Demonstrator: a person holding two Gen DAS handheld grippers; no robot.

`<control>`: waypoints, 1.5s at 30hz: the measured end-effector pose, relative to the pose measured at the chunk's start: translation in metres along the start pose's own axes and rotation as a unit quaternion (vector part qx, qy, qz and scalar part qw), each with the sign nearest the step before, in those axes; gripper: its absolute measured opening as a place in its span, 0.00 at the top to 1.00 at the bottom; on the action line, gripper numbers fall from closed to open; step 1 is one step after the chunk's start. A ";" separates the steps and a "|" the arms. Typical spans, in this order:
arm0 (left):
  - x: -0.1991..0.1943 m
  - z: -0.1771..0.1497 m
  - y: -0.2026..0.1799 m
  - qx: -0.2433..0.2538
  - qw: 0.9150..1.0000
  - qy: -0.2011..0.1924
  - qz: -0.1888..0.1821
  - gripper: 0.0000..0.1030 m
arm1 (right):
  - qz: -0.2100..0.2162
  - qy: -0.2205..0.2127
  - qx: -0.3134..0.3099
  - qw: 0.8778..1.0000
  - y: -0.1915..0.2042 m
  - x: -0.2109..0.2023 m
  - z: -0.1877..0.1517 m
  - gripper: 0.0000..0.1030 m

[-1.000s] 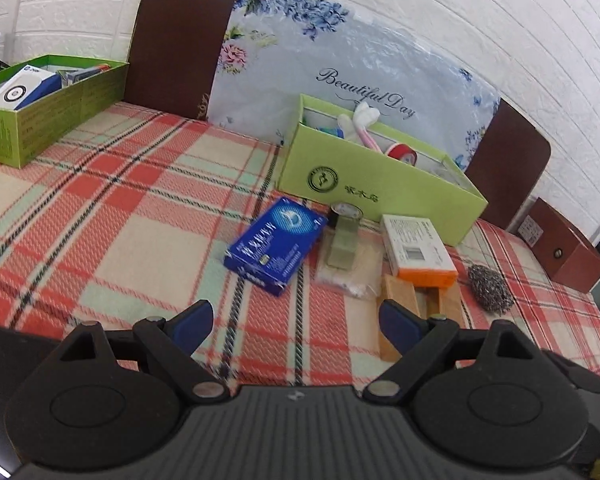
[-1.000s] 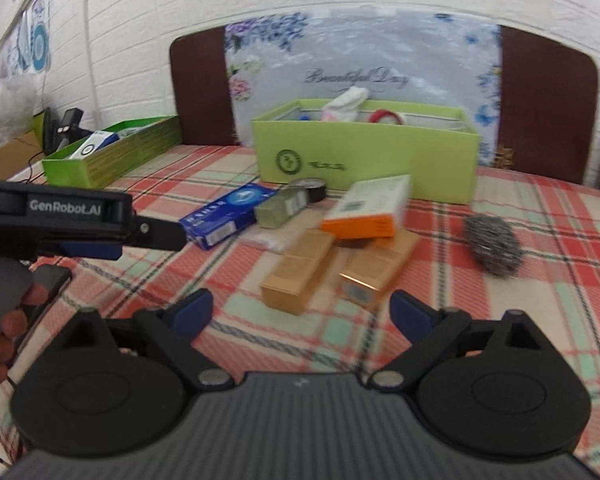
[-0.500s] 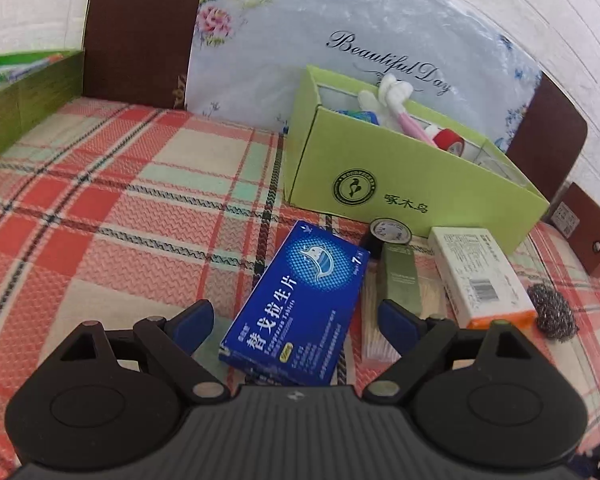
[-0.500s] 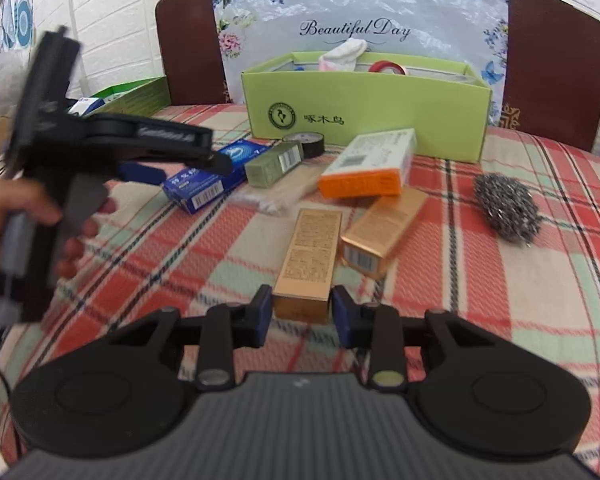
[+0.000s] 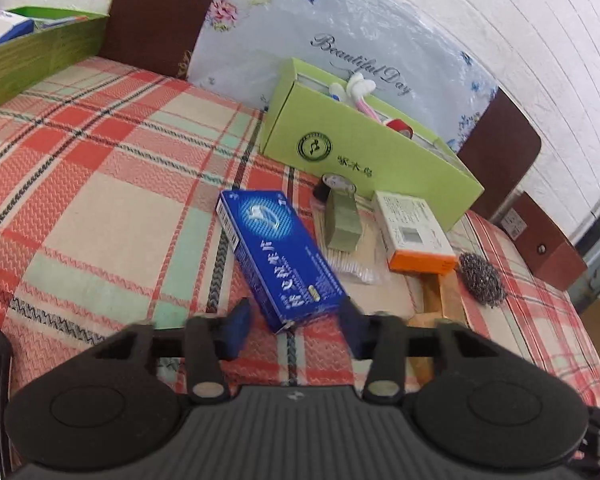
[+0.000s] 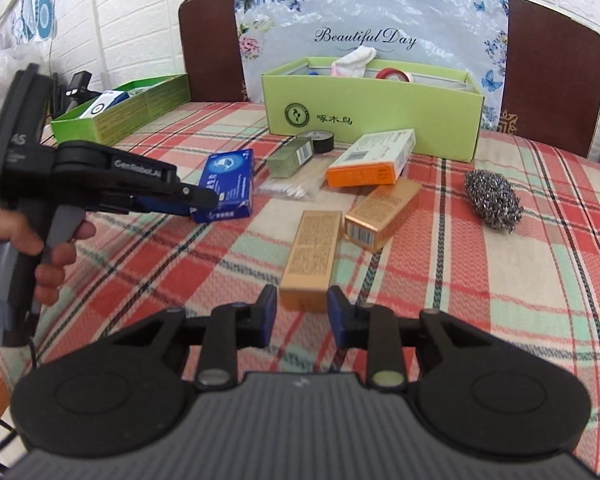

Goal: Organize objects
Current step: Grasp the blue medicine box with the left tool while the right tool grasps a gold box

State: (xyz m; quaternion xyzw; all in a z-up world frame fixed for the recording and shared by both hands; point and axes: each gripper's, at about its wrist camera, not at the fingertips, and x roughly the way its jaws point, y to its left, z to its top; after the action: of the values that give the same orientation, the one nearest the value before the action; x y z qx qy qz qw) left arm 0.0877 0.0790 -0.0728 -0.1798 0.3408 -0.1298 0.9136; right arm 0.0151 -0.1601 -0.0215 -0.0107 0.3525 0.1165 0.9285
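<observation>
A blue medicine box lies on the plaid cloth. Its near end sits between the pads of my left gripper, whose jaws are closing; a gap still shows at the left pad. The right wrist view shows the same gripper at that blue box, held by a hand. My right gripper is closing on the near end of a gold box, with its pads meeting both sides. A second gold box lies just right of it.
Behind stands a light green open box with items inside. In front of it lie an orange-white box, an olive box, a tape roll, a swab bag and a steel scrubber. A darker green box sits far left.
Both pairs of jaws narrowed from wide open. The right ones came in around the gold box's near end. The left gripper swung down to the blue box and drew in around its end.
</observation>
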 end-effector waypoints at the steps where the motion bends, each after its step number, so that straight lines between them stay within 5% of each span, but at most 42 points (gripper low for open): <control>1: 0.003 0.004 -0.005 -0.005 1.000 -0.008 0.013 0.22 | -0.001 -0.001 -0.001 1.000 0.000 -0.001 -0.001 0.74; 4: 0.021 0.019 -0.020 -0.013 0.998 -0.024 0.059 0.12 | -0.003 -0.014 0.006 1.000 -0.002 -0.004 0.000 0.70; 9: 0.053 0.026 -0.020 0.003 0.997 0.001 0.083 0.17 | -0.004 -0.024 0.012 1.000 -0.003 -0.009 0.002 0.64; 10: 0.049 0.024 -0.018 0.009 0.998 0.003 0.070 0.38 | -0.005 -0.024 0.015 1.000 -0.004 -0.010 0.001 0.64; 14: 0.018 0.007 -0.006 0.033 0.999 0.032 0.001 0.76 | -0.005 -0.020 0.026 0.999 -0.012 -0.011 -0.002 0.64; 17: -0.010 -0.015 -0.002 0.044 0.997 0.060 -0.025 0.79 | -0.004 -0.018 0.030 0.999 -0.014 -0.008 -0.002 0.64; 19: -0.020 -0.024 -0.004 0.046 0.997 0.065 -0.011 0.75 | 0.001 -0.018 0.032 0.999 -0.014 -0.004 -0.002 0.59; 22: -0.024 -0.018 -0.010 0.010 0.999 0.040 0.020 0.27 | 0.007 -0.017 0.038 0.999 -0.014 0.004 0.000 0.59; 23: -0.021 -0.013 -0.013 -0.004 0.999 0.030 0.031 0.22 | 0.006 -0.017 0.041 0.999 -0.014 0.006 0.002 0.59; 27: 0.007 0.011 -0.036 -0.013 0.998 0.015 0.054 0.19 | 0.008 -0.023 0.042 0.999 -0.012 0.004 0.004 0.58; 33: 0.052 0.017 -0.052 0.020 0.995 0.047 0.090 0.18 | -0.005 -0.020 0.050 0.999 -0.017 0.001 0.004 0.56; 37: 0.042 0.008 -0.041 0.062 0.996 0.028 0.061 0.34 | -0.004 -0.020 0.047 0.999 -0.017 0.001 0.004 0.56; 40: 0.023 0.002 -0.028 0.088 0.995 0.051 0.019 0.36 | 0.001 -0.019 0.046 0.999 -0.016 0.003 0.004 0.56; 45: -0.004 -0.008 -0.016 0.095 0.994 0.058 0.024 0.35 | 0.008 -0.015 0.043 0.999 -0.011 0.012 0.005 0.56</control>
State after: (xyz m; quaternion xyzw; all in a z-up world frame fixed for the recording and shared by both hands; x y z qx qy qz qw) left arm 0.0778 0.0639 -0.0691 -0.0764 0.3839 -0.1495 0.9080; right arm 0.0302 -0.1679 -0.0263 0.0333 0.3431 0.1088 0.9324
